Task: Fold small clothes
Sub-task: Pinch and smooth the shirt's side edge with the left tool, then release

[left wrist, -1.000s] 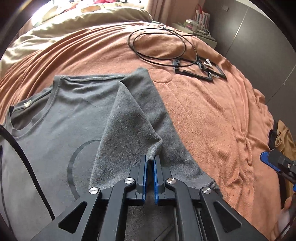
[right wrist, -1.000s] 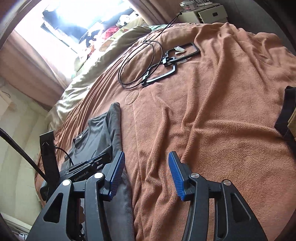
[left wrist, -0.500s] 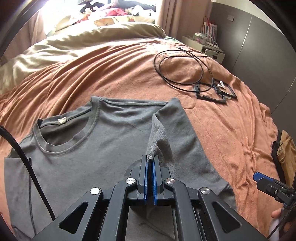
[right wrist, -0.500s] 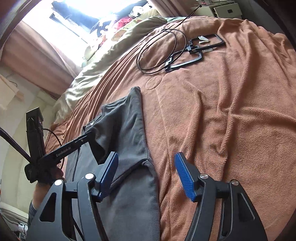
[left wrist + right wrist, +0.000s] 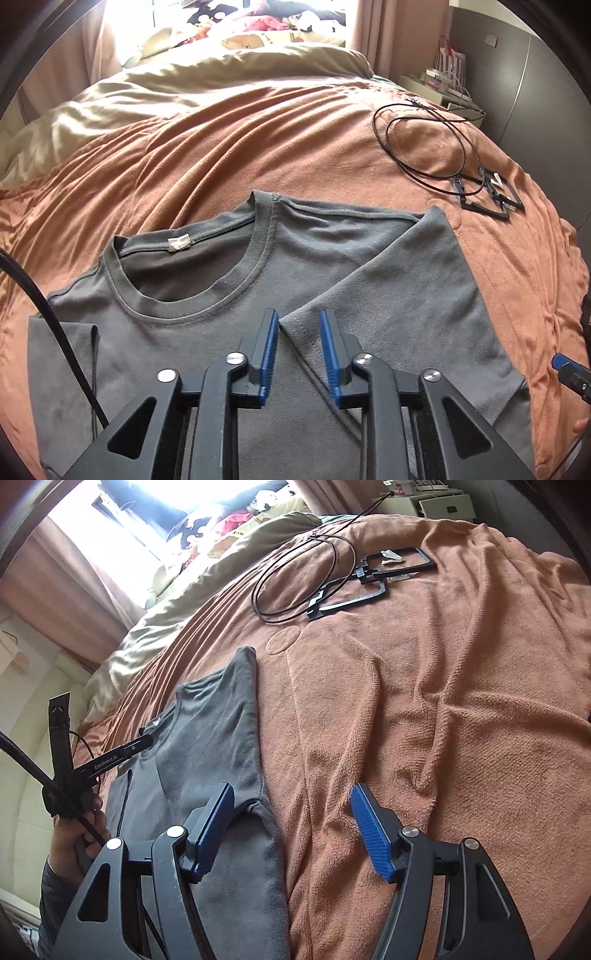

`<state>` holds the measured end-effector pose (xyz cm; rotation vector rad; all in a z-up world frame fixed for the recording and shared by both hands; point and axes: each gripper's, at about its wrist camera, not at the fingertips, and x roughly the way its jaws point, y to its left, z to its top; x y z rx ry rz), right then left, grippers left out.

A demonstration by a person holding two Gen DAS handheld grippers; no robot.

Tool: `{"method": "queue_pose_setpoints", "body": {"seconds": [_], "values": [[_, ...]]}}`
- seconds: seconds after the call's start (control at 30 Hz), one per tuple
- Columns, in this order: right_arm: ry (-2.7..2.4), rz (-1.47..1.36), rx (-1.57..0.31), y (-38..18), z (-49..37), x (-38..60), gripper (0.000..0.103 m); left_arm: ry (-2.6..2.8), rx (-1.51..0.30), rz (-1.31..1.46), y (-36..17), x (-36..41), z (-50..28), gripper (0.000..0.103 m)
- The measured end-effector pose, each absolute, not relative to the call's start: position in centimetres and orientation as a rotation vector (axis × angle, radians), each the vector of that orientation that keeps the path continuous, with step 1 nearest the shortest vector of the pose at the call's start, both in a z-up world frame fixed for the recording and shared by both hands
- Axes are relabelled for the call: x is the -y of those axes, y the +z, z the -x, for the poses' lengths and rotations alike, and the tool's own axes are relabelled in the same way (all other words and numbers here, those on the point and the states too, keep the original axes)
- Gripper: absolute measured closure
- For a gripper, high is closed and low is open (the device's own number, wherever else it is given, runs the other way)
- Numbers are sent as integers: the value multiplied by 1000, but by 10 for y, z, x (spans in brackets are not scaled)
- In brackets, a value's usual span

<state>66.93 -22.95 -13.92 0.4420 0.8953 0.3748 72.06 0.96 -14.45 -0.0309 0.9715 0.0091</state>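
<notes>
both grippers, left (image 5: pixel 297 341) and right (image 5: pixel 291 825), parted over grey t-shirt (image 5: pixel 369 266), hem cut off

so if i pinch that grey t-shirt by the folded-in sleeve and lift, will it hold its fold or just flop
Probably flop: the grey t-shirt lies limp, following the orange blanket beneath. It looks thin and light, so the folded-in sleeve would likely swing open. The fuzzy blanket may drag on it when pushed, bunching it instead of sliding.

Bed under orange blanket (image 5: pixel 295 140), beige duvet (image 5: pixel 221 77), bright window (image 5: pixel 229 18), grey wardrobe (image 5: pixel 546 74)
</notes>
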Motion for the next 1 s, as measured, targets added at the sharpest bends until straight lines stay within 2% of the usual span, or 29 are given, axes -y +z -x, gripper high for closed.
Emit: {"method": "queue_pose_setpoints", "body": {"seconds": [0.27,0.47,0.77,1.0], "values": [[366,-441,-888,-139,-669,236,39,-41,-989,21,-153,3,-715,69],[349,-449,-880,-137,-669,247,39,-6,-1114,-43,-188,11,-727,68],[332,-463,-844,-132,-665,267,39,-96,-1036,-66,-150,57,-735,68],[312,-468,-819,-127,-661,291,39,-187,-1021,-107,-147,112,-759,69]]}}
